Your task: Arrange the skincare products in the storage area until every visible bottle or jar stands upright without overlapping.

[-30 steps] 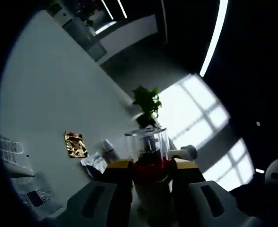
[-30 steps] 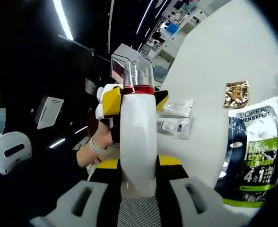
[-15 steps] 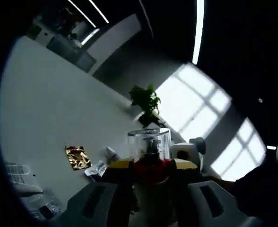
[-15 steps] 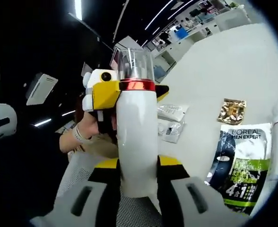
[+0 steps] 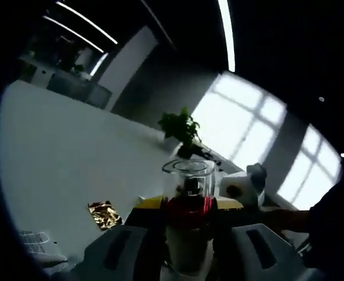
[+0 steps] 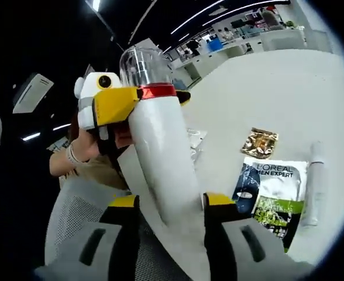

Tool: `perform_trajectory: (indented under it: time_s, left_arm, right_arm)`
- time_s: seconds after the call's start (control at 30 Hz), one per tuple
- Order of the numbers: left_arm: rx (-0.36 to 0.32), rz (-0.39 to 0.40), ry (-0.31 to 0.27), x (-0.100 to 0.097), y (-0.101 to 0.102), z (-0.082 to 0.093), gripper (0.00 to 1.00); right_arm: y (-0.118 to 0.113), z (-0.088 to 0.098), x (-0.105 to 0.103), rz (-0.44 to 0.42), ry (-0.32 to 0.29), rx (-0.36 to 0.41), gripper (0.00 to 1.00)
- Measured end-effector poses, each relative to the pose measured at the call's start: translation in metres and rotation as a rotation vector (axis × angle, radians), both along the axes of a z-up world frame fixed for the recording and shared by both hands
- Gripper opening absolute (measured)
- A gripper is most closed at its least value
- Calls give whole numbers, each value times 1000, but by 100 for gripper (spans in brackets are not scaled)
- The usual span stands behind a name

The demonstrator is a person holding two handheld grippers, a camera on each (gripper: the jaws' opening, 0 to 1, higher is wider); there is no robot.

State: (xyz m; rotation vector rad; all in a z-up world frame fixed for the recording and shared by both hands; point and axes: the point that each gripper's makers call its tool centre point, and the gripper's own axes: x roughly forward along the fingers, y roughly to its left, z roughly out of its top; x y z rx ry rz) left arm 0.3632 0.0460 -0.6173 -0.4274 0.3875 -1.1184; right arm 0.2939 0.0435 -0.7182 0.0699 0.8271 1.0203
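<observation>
A white bottle (image 6: 160,158) with a red collar and a clear cap is held off the white table (image 6: 260,88), leaning to the left in the right gripper view. My right gripper (image 6: 172,202) is shut on its lower body. My left gripper (image 6: 134,100), yellow-tipped, comes in from the left and is shut on the neck at the red collar. In the left gripper view the bottle (image 5: 186,249) rises between the left gripper (image 5: 188,204) jaws, cap end away from the camera. The right gripper's white body (image 5: 242,188) sits just behind to the right.
On the table lie a gold sachet (image 6: 260,142), a L'Oreal pouch (image 6: 271,196), a white tube (image 6: 314,181) and clear sachets (image 6: 193,140). The gold sachet (image 5: 105,215) and a wire basket (image 5: 37,249) lie below left; a potted plant (image 5: 181,132) stands at the table's far edge.
Both cameras have swung while the two grippers keep their hold. In the right gripper view the bottle has gone from upright to leaning left, and the table items have slid lower.
</observation>
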Motion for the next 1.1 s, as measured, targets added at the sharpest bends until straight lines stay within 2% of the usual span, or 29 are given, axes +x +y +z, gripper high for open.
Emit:
perform_trajectory:
  time_s: [0.1, 0.13, 0.3, 0.37, 0.43, 0.53, 0.6, 0.67, 0.73, 0.77, 0.97, 1.1]
  left_arm:
    - [15, 1, -10, 1, 3, -2, 26]
    - [18, 3, -11, 2, 4, -3, 26]
    - [46, 2, -52, 2, 7, -5, 26]
    - [47, -4, -47, 1, 7, -6, 26]
    - [47, -9, -70, -2, 6, -6, 26]
    - [64, -16, -111, -5, 4, -4, 26]
    - [62, -22, -111, -6, 3, -4, 26]
    - [57, -28, -110, -7, 3, -3, 26]
    - [60, -33, -120, -8, 2, -2, 26]
    - [62, -34, -122, -8, 2, -3, 26]
    - [71, -39, -123, -9, 2, -5, 26]
    - [76, -43, -128, -10, 2, -5, 26]
  right_arm:
    - [-18, -16, -4, 25, -42, -136, 42]
    - [-24, -19, 0, 18, -80, -171, 42]
    - [-53, -35, 11, -46, -127, -339, 41]
    - [-56, -40, 15, -47, -157, -370, 40]
    - [-54, -45, 15, -48, -140, -366, 40]
    - [-61, -54, 17, -18, -149, -446, 45]
    - [-65, -63, 15, 1, -124, -489, 45]
    - [-68, -62, 20, -3, -152, -510, 42]
    - [-75, -65, 22, 8, -164, -564, 39]
    - [-74, -64, 23, 23, -177, -560, 39]
    - [-82, -64, 35, -16, -171, -541, 39]
    - [-87, -64, 41, -11, -171, -535, 38]
